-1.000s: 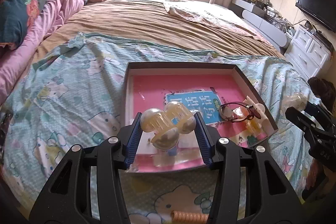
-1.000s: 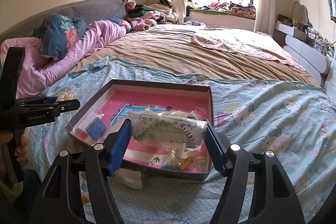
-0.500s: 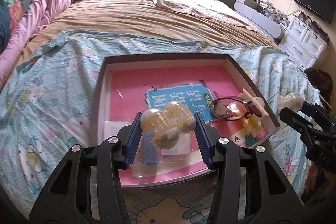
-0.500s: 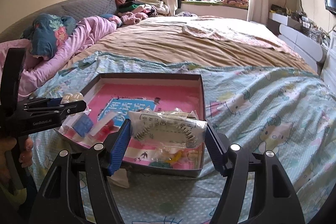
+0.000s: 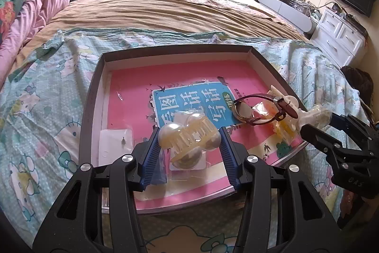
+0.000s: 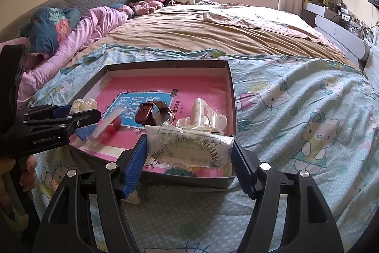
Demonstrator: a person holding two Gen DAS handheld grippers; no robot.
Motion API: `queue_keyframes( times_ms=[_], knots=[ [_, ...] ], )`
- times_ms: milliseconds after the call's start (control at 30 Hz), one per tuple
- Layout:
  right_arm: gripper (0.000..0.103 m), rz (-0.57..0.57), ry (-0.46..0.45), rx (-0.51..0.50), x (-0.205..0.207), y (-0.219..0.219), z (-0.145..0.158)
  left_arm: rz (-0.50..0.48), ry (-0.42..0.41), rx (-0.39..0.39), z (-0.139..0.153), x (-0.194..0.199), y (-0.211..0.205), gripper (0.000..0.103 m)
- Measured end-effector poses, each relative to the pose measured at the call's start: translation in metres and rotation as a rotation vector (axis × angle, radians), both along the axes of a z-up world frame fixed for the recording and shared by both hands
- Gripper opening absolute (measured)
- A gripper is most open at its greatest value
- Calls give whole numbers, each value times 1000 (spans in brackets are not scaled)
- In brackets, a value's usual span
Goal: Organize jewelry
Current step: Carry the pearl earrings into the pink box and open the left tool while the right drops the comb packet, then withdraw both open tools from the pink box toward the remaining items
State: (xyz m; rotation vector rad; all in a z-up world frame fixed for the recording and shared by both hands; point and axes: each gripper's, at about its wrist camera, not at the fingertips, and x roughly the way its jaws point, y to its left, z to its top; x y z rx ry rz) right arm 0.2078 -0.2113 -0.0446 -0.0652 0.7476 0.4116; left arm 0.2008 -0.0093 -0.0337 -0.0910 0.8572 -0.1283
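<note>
The left gripper (image 5: 189, 139) is clamped on a cream hair claw (image 5: 188, 138) with pearly round knobs and comb teeth, above the near left part of the box (image 5: 94, 91). The claw hides a clear packet beneath it. The right gripper (image 6: 189, 151) grips a crinkled plastic bag (image 6: 189, 146) holding what appears to be a metal comb; its print is illegible. A brown-strapped watch (image 5: 258, 108) lies inside the box on a glossy pink book (image 5: 189, 77).

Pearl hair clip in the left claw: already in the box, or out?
Out. The pearl hair clip is pinched between the left claw's blue pads, held above the near end of the box, not lying on its pink floor.
</note>
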Motion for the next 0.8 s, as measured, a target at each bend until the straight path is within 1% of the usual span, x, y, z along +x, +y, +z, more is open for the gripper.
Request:
queue_keyframes(
  times_ms=[200,333,633,700,800],
  knots=[
    [66,-1,15,-6,2,1,-6,-3,4,0,-1,1,-1,41],
    [66,0,20,-12,3,2,-7,0,0,1,-1,0,-1,46],
    [67,1,20,-7,4,6,-6,5,0,-5,-1,-1,2,46],
    [73,-2,14,-6,3,5,-4,8,0,-8,0,-2,4,46],
    [75,-3,6,-1,1,3,0,16,-1,-12,2,-4,6,47]
  ],
)
